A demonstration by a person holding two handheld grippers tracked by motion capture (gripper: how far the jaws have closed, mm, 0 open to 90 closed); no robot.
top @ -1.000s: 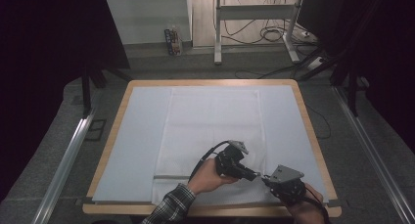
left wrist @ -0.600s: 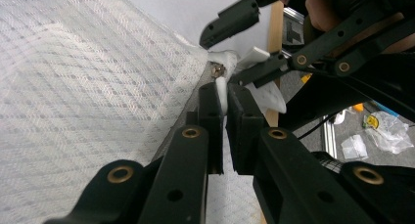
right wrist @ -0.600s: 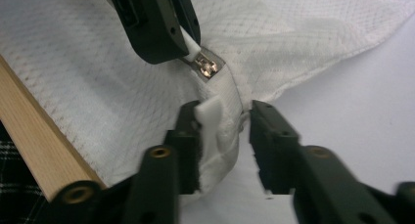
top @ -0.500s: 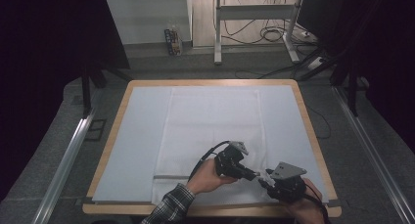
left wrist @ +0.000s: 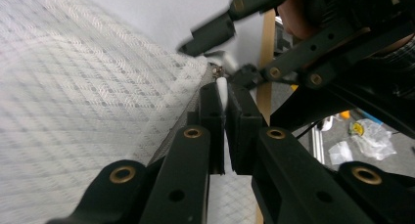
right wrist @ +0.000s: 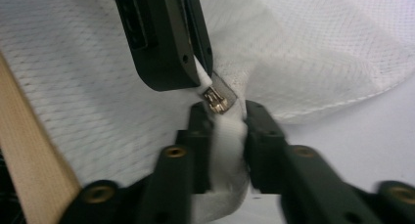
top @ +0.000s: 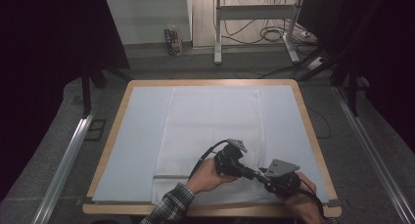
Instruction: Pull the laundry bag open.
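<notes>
The left gripper [left wrist: 226,109] was clamped on the cloth's [top: 210,131] edge beside a small metal zip pull [right wrist: 216,100]. The right gripper [right wrist: 226,131] met it tip to tip, its jaws just closing on a bunched fold of the same cloth right under the pull. The white cloth lay spread on a pale mat [top: 142,136] over the surface [top: 308,126], both grippers at its near right corner
</notes>
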